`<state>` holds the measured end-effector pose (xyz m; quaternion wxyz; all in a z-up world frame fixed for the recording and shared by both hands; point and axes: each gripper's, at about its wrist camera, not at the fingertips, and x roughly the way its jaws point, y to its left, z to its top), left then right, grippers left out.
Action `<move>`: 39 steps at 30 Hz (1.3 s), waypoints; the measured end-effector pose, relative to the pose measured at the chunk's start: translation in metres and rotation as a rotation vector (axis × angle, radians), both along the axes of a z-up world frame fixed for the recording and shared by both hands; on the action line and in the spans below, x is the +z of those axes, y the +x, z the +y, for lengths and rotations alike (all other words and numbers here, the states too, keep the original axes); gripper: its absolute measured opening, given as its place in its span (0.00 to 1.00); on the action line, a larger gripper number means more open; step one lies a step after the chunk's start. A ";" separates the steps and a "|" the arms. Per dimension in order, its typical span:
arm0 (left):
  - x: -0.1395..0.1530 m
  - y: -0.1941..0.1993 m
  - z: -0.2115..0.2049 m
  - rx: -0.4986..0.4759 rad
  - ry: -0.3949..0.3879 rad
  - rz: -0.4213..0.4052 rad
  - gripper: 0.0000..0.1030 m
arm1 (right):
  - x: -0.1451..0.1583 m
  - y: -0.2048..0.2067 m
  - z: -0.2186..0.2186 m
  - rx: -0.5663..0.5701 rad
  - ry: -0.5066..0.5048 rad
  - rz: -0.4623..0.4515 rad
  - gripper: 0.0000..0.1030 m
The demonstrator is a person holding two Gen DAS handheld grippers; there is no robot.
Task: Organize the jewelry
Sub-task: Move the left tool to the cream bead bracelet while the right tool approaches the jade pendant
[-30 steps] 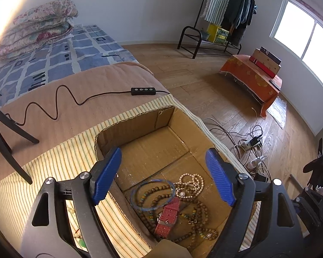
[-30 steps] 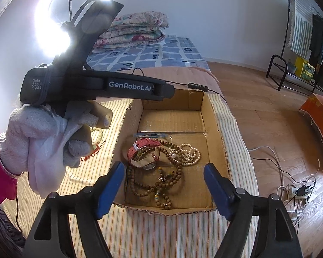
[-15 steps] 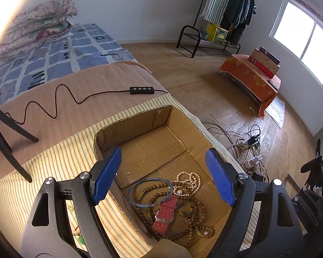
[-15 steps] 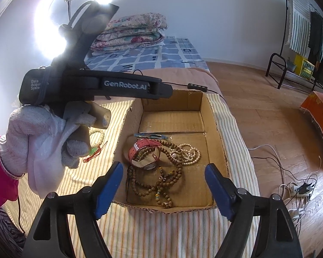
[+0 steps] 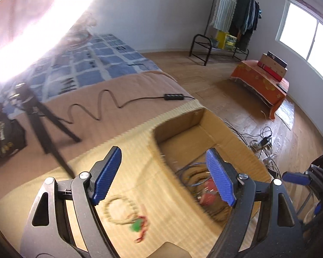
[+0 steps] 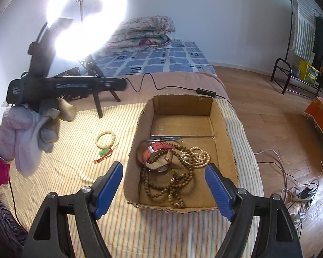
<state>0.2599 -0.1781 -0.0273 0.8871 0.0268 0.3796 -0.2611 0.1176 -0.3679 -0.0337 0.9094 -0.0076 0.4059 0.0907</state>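
While both grippers gape empty, one bead bracelet (image 6: 105, 138) lies beside one cardboard box (image 6: 227, 129)

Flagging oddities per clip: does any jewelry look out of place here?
Yes. A pale bead bracelet and a red cord with a green pendant lie on the striped cloth, left of the cardboard box where the other jewelry sits. Both grippers are open and empty.

A ring light (image 6: 86, 19) on a tripod (image 6: 97, 94) stands on the bed (image 6: 161, 81) near folded quilts (image 6: 142, 34). A cable (image 5: 109, 105) lies across the bed. A clothes rack (image 5: 232, 21) stands by the far wall.
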 end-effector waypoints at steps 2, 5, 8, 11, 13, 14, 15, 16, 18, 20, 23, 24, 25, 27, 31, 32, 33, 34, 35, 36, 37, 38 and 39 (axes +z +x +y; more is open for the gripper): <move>0.002 -0.001 0.016 0.013 0.002 -0.012 0.80 | 0.001 -0.001 0.003 0.007 0.002 -0.002 0.79; 0.002 -0.004 0.044 0.029 0.040 -0.040 0.80 | 0.004 -0.002 0.010 0.021 0.005 -0.010 0.79; -0.003 -0.009 0.063 0.036 0.074 -0.057 0.80 | 0.006 -0.005 0.018 0.042 0.004 -0.012 0.79; -0.013 -0.012 0.080 0.034 0.117 -0.055 0.80 | 0.008 -0.007 0.030 0.066 0.003 -0.008 0.79; -0.021 -0.014 0.087 0.034 0.132 -0.046 0.80 | 0.008 -0.008 0.038 0.083 0.002 -0.006 0.79; -0.023 -0.015 0.088 0.031 0.135 -0.041 0.80 | 0.008 -0.009 0.042 0.091 0.001 -0.006 0.79; -0.028 -0.015 0.091 0.028 0.141 -0.032 0.80 | 0.008 -0.010 0.048 0.100 -0.002 -0.005 0.79; -0.032 -0.016 0.093 0.026 0.148 -0.028 0.80 | 0.008 -0.011 0.053 0.106 -0.004 -0.004 0.79; -0.041 -0.015 0.094 0.013 0.163 -0.018 0.80 | 0.005 -0.012 0.066 0.121 -0.002 0.002 0.79; -0.048 -0.014 0.095 0.001 0.171 -0.003 0.80 | 0.000 -0.012 0.077 0.130 -0.001 0.011 0.79; -0.061 -0.009 0.098 -0.004 0.164 0.032 0.80 | -0.012 -0.009 0.093 0.136 0.015 0.037 0.79; -0.067 -0.006 0.099 -0.001 0.158 0.053 0.80 | -0.017 -0.007 0.098 0.134 0.022 0.046 0.79; -0.071 -0.003 0.099 0.001 0.156 0.066 0.80 | -0.022 -0.005 0.104 0.133 0.028 0.054 0.79; -0.079 0.002 0.098 0.004 0.162 0.082 0.75 | -0.031 -0.002 0.114 0.135 0.029 0.065 0.79; -0.098 0.014 0.088 -0.015 0.196 0.122 0.62 | -0.047 0.009 0.134 0.143 0.022 0.083 0.78; -0.101 0.016 0.087 -0.018 0.195 0.130 0.61 | -0.050 0.012 0.137 0.143 0.018 0.087 0.77; -0.107 0.019 0.085 -0.021 0.194 0.144 0.57 | -0.053 0.016 0.140 0.142 0.014 0.089 0.75; -0.111 0.021 0.085 -0.025 0.191 0.155 0.54 | -0.057 0.019 0.144 0.141 0.009 0.092 0.74; -0.114 0.023 0.083 -0.029 0.191 0.160 0.53 | -0.060 0.022 0.146 0.140 0.004 0.095 0.73; -0.118 0.024 0.081 -0.039 0.191 0.165 0.51 | -0.065 0.027 0.149 0.136 0.000 0.101 0.72; -0.120 0.025 0.079 -0.049 0.195 0.169 0.50 | -0.068 0.030 0.150 0.133 0.004 0.108 0.70; -0.123 0.026 0.078 -0.056 0.199 0.170 0.49 | -0.073 0.035 0.151 0.126 0.015 0.121 0.68; -0.126 0.027 0.076 -0.068 0.204 0.176 0.46 | -0.076 0.039 0.152 0.122 0.025 0.130 0.67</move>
